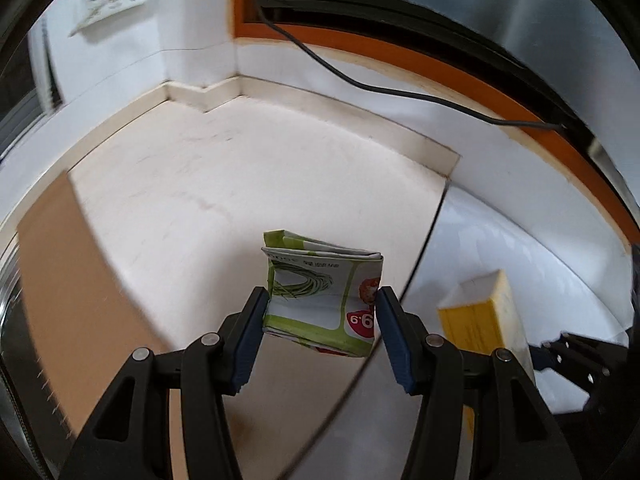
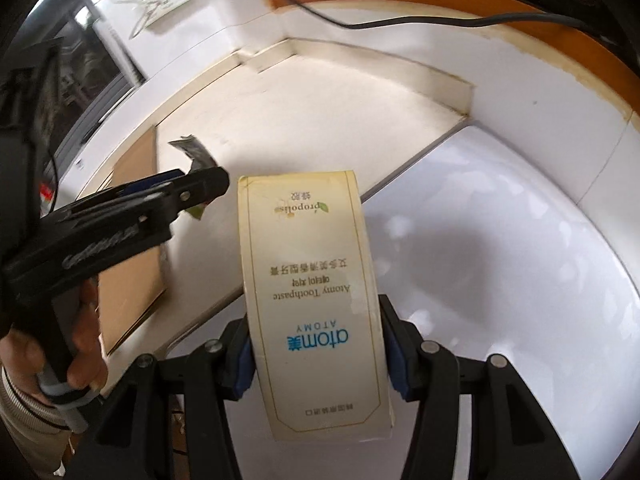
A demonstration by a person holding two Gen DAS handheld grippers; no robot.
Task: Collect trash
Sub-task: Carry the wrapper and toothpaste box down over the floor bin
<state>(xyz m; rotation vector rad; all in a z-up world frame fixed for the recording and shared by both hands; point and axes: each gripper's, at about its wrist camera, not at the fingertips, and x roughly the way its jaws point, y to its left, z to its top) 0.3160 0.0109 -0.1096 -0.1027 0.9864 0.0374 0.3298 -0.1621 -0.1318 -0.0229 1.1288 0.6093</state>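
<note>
we see the left gripper with its blue pads pressed on both sides of a folded green-and-white paper flyer, so its jaws are closed on that piece of trash and carry it clear of the floor. the flyer shows a printed picture of green beans and a red price circle, and it sticks up from between the fingertips.

the right gripper has its jaws closed on a cream toothpaste box, one pad against each long side. the box stands lengthways out past the fingertips, its printed face toward the camera and reading upside down.

moving outward, in the left wrist view the same box appears at the lower right with a yellow side turned toward us, next to the black frame of the right gripper. in the right wrist view the left gripper crosses in from the left, held by a hand with a ribbed sleeve cuff at the wrist, and a scrap of the flyer pokes out of it.

below both grippers lies a pale tiled floor. a flat brown cardboard sheet lies on it to the left, and a glossy white surface is to the right. a black cable hangs along the white wall beside an orange frame.
</note>
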